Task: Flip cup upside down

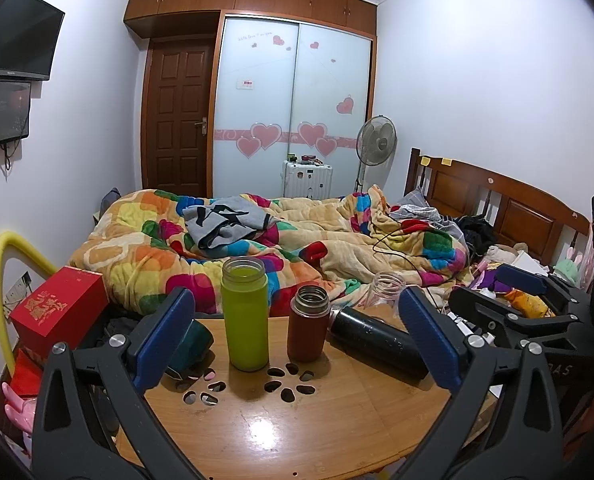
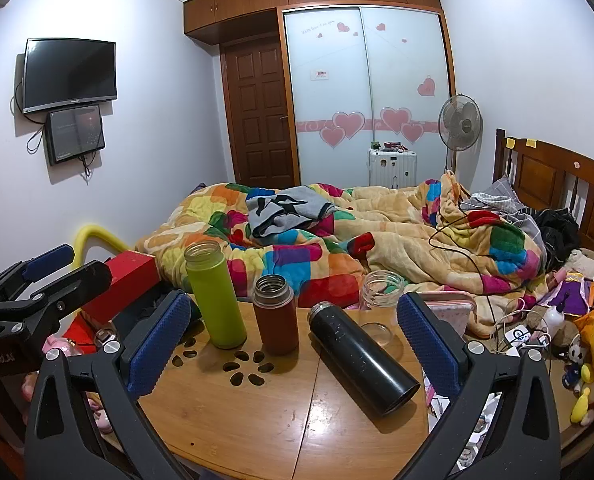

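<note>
On the round wooden table [image 1: 281,432] [image 2: 257,420] stand a tall lime-green cup [image 1: 245,314] [image 2: 215,294] and a shorter brown-red cup [image 1: 308,324] [image 2: 276,314], both upright and open-topped. A black cup [image 1: 377,340] [image 2: 363,358] lies on its side. A clear glass cup [image 1: 385,288] [image 2: 379,304] stands upright at the table's far right. My left gripper [image 1: 297,338] is open and empty, its jaws either side of the green and brown cups. My right gripper [image 2: 293,344] is open and empty, its jaws spanning the cups. Each gripper shows in the other's view [image 1: 533,300] [image 2: 37,284].
A dark teal cup-like object [image 1: 191,346] lies behind the left gripper's left finger. A red box [image 1: 59,308] [image 2: 129,280] sits left of the table. A bed with a colourful quilt [image 1: 297,240] lies behind. Toys and clutter [image 2: 577,340] lie right of the table.
</note>
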Motion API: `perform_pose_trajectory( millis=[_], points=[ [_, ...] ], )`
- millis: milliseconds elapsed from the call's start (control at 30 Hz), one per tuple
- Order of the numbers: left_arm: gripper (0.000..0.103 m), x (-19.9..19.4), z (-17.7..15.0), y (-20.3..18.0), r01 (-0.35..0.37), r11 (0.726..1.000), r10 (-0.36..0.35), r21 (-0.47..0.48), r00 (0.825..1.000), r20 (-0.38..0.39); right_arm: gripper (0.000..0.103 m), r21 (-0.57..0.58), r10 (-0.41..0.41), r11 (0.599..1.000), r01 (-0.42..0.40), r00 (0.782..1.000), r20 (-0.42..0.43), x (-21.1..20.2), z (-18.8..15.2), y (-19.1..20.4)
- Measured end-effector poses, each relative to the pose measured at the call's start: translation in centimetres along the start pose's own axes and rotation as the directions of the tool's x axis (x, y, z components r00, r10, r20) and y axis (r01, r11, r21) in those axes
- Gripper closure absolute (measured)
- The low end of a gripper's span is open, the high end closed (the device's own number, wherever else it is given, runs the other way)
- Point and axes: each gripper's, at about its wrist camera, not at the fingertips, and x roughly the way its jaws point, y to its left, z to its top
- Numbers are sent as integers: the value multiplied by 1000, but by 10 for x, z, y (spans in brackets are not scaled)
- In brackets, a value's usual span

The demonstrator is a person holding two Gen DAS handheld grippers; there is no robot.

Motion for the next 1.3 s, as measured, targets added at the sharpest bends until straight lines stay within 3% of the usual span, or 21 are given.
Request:
perform_pose_trajectory(
  millis=[833, 1067, 1300],
  points=[
    [0, -1, 0, -2, 0, 1000, 0, 10, 1000, 9, 0, -7, 0, 1000, 0, 1000, 4, 1, 1, 5],
    [0, 10, -1, -7, 8, 1000, -7, 23, 1000, -9, 0, -63, 1, 998, 0, 1000, 17, 7, 4, 2],
    [0, 48, -18, -6, 30, 999, -28, 18, 995, -97, 0, -82, -27, 997, 16, 991, -128, 54, -19, -44]
  ],
)
